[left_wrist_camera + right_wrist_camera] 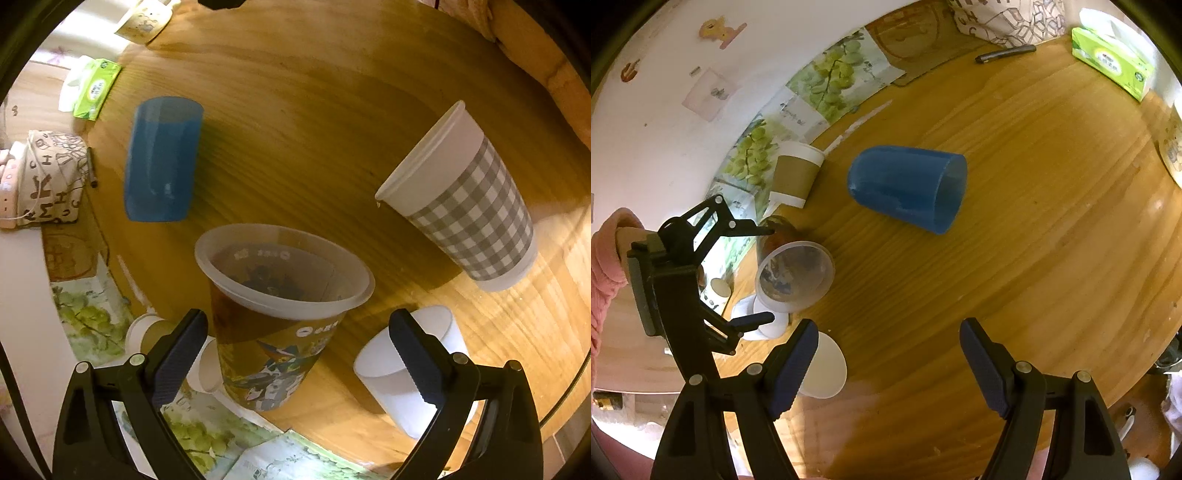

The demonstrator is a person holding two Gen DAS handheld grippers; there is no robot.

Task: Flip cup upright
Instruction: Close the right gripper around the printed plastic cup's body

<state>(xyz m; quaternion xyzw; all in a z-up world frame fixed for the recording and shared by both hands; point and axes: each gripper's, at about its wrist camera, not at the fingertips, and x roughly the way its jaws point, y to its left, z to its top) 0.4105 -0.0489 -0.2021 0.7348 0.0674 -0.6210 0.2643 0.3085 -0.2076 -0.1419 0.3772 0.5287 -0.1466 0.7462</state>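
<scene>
Blue cup (908, 186) is lying on its side mid-bench (1034, 240), mouth facing right in the right wrist view, nothing touching it. In the left wrist view the same blue cup (162, 158) is sitting beyond the other cups, well apart from both claws.

Left claw (299, 362) is hovering spread wide, gripping nothing. The printed cup (273, 321) is standing upright between its fingers, rim up, dark stuff inside; can't tell if either pad is touching it. A white cup (406, 373) is lying just behind the right-hand finger (417, 362). The checked cup (465, 199) is lying tilted on its side further right, mouth toward the centre.

Right claw (886, 369) is also spread wide, empty, pointing across the bench toward the blue cup but well short of it. Its left-hand finger (794, 369) is overlapping a white cup (827, 369). In that view the left claw (753, 273) is sitting at the left edge, straddling the printed cup (794, 273), held by a hand in a pink sleeve (605, 258).

Also on the bench: a brown-sleeved paper cup (796, 173) upright near the wall, a pen (1004, 53), a green tissue box (1115, 62).
</scene>
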